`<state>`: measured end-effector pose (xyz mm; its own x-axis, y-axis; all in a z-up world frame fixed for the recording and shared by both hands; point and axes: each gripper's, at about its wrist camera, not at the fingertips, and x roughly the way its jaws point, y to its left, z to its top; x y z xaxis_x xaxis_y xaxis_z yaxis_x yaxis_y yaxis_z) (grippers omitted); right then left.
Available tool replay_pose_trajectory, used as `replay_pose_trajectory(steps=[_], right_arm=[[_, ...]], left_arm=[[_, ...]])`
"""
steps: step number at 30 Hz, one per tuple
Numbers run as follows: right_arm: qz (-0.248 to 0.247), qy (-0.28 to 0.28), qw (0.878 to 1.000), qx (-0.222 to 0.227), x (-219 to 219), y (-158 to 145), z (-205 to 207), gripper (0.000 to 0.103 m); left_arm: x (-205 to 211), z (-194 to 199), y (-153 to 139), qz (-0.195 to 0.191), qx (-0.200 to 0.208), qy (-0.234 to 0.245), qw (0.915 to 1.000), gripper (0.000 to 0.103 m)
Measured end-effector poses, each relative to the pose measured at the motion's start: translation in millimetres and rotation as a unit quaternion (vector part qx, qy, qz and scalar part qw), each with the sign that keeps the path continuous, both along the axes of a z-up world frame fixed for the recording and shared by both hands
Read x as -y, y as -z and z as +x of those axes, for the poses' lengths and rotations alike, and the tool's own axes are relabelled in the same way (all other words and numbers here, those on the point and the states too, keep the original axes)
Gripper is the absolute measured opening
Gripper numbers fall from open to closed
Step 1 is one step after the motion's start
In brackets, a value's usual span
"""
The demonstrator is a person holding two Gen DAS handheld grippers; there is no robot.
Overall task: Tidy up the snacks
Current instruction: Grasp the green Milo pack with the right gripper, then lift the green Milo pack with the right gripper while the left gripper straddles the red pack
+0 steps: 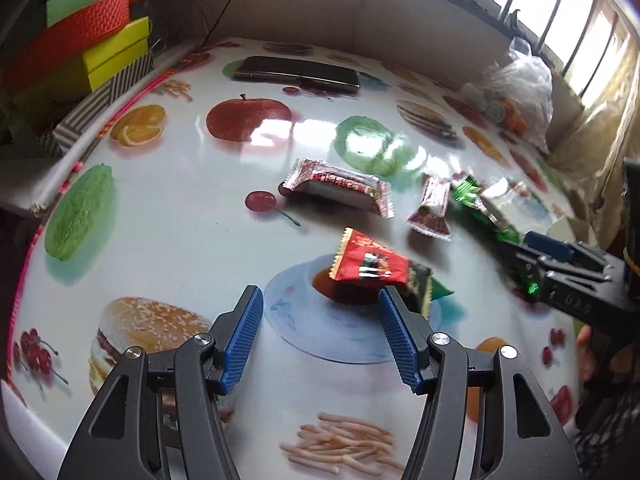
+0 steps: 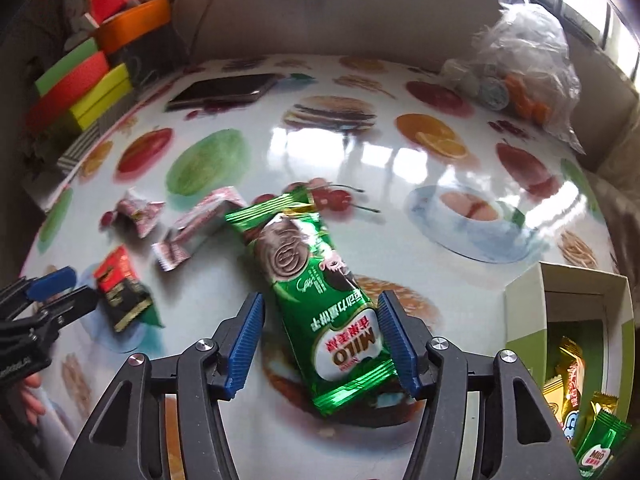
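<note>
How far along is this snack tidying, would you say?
Partly done. A few packets already sit in the open box at the right. In hand: the right hand-held gripper stands open around the green Milo packet, not pressing it; the left hand-held gripper hangs open before the red packet. Still loose on the table: those two and two pink-and-white packets.

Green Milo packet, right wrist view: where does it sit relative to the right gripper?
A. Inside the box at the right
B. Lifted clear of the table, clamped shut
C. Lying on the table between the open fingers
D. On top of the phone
C: the green Milo packet lies flat on the table, its near end between the spread fingers of the right gripper, a gap showing on the left side.
</note>
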<state>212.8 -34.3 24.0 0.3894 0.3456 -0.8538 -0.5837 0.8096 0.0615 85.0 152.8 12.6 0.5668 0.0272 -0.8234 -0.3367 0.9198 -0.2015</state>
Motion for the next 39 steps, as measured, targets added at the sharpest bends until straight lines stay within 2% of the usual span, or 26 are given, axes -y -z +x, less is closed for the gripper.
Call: replay_pose_trajectory(steps=[3,7,20,23,31,39], right_arm=[[-0.015,0.008,1.000,0.020,-0.2,-1.2,2.6,0.059],[-0.038,0.015,0.999,0.019,0.4,6.4,8.0,0.059],[-0.021,0.018,1.000,0.013,0.1,7.5,12.4,0.059],[-0.016,0.020,1.000,0.012,1.0,8.1,12.5,0.058],[-0.012,0.020,1.000,0.015,0.3,7.3,2.8,0.049],[-0.007,0.029,0.999,0.012,1.9,5.7,-15.8,0.045]], left_arm=[[7.0,4.0,-3.7,0.000,0.006,0.007,1.0000,0.061],[12.0,13.3,-2.7,-0.004,-0.003,0.000,1.0000,0.061],[15.0,37.2,2.4,-0.002,-0.026,-0.049,0.9985,0.061],[19.0,39.2,3.3,0.013,-0.031,-0.039,0.9987,0.061],[13.8,32.3,2.9,0.036,-0.041,-0.012,0.9984,0.061],[4.0,12.5,1.5,0.039,-0.049,0.006,0.9980,0.061]])
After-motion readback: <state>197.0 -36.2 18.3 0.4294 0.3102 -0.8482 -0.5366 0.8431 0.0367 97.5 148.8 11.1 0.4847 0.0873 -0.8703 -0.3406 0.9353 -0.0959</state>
